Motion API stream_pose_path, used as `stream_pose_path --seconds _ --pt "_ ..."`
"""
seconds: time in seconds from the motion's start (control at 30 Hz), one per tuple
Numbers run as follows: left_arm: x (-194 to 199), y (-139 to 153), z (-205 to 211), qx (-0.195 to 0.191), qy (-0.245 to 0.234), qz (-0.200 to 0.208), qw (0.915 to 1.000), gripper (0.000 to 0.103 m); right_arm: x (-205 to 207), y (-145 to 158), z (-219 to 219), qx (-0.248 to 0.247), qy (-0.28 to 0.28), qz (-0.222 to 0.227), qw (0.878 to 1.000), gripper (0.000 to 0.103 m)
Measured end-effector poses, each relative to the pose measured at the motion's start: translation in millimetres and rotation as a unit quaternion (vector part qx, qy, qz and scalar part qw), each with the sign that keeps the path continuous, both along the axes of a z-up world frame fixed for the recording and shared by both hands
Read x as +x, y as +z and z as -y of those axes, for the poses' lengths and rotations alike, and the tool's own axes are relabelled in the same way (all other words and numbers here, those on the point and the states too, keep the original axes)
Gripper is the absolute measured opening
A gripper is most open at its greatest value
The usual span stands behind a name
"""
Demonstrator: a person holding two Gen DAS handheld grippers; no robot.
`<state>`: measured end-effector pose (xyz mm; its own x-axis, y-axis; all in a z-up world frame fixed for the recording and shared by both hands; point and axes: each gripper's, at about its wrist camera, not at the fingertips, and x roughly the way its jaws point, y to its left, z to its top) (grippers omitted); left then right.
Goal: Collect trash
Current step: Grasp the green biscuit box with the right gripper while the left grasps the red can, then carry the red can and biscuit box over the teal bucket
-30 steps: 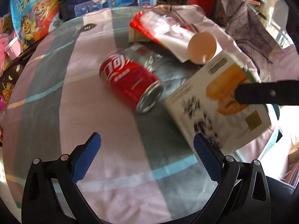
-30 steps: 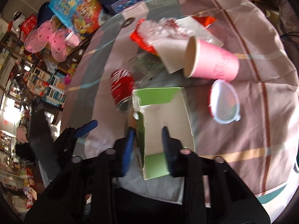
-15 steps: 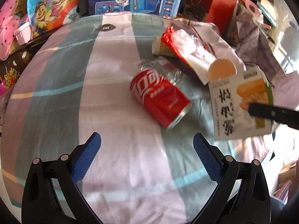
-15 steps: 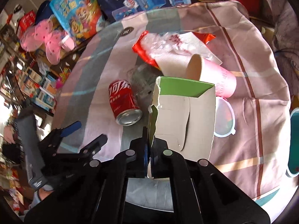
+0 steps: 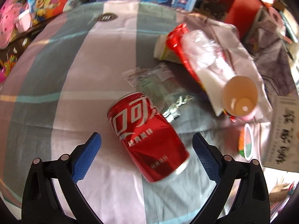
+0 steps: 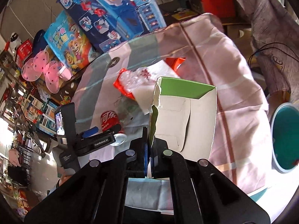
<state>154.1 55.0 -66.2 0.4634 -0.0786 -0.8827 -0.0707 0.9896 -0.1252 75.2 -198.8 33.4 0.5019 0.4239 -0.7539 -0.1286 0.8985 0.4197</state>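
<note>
R gripper (image 6: 149, 149) is clamped tight on the torn edge of the opened carton (image 6: 185, 117), held up off the bench w/ the green flap on top. L gripper (image 5: 146, 149) is spread wide, nothing gripped; the red can (image 5: 147, 136) lies on its side btwn the pads, touching neither. Beyond the can: a clear wrapper (image 5: 158, 85), then a red-and-white bag (image 5: 201, 63) and a pink cup (image 5: 240, 97) tipped over, bunched toward the far right edge. Near left of the striped cloth (image 5: 61, 78) is bare, open room. A teal bin (image 6: 286, 136) sits just off the bench's right edge.
</note>
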Motion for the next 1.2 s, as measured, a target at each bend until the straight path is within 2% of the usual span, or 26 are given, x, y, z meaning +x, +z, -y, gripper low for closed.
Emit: stream_pose_path --seconds 0.1,0.23,0.47,0.6,0.77,0.97,1.2 --pt "5.3 -11.0 1.3 -0.001 0.001 -0.013 0.9999 0.079 5.5 -5.3 10.5 0.003 -0.009 -0.007 1.000 0.002" --pt "-3.2 -4.9 0.4 0.002 0.003 0.007 1.0000 0.066 7.4 -12.2 22.8 0.010 -0.020 -0.013 1.000 0.002" --pt "-25.4 26.4 9.0 0.028 -0.028 0.050 0.9979 0.064 8.7 -19.8 43.0 0.034 -0.033 -0.020 0.999 0.002" --pt "-34.4 44.7 13.5 0.022 -0.038 0.068 0.9967 0.064 7.9 -18.7 49.4 0.042 -0.036 -0.017 0.998 0.002" --pt "-41.2 70.0 46.1 0.018 -0.080 0.092 0.9924 0.065 3.0 -12.7 65.0 0.053 -0.050 -0.004 0.997 0.002" --pt "-45.1 91.5 112.0 0.013 -0.159 0.113 0.9808 0.065 -10.4 -9.2 111.0 0.070 -0.093 0.008 0.993 0.002" --pt "-47.4 98.3 218.6 0.004 -0.274 0.115 0.9549 0.065 -35.6 -14.7 195.4 0.080 -0.171 0.016 0.982 0.002"
